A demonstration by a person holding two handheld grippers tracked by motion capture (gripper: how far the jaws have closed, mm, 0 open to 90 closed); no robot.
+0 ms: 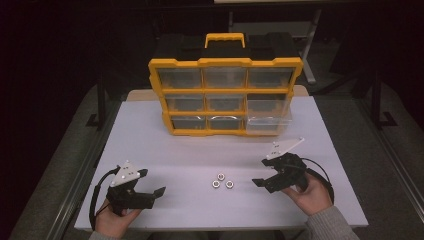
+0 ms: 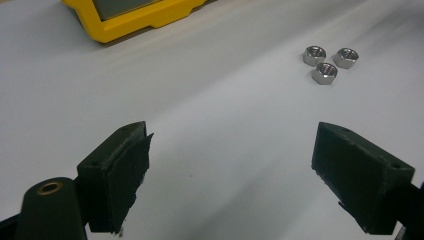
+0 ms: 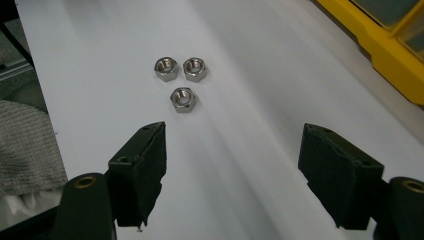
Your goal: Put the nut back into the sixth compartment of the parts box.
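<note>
Nearest the person, the left gripper [image 1: 152, 192] and the right gripper [image 1: 262, 181] were held low over the white table top [image 1: 165, 155], each with jaws spread wide and nothing between them. Between the two, three small steel hex nuts [image 1: 222, 181] lay clustered, touching or nearly so, just ahead of the right gripper. The step was judged to be the approach before a first pick; one nut would need to be singled out and pinched. Farther back stood the yellow plastic organiser case with clear drawers [image 1: 225, 95]; one lower right drawer [image 1: 270, 116] was pulled out, its contents not discernible.
</note>
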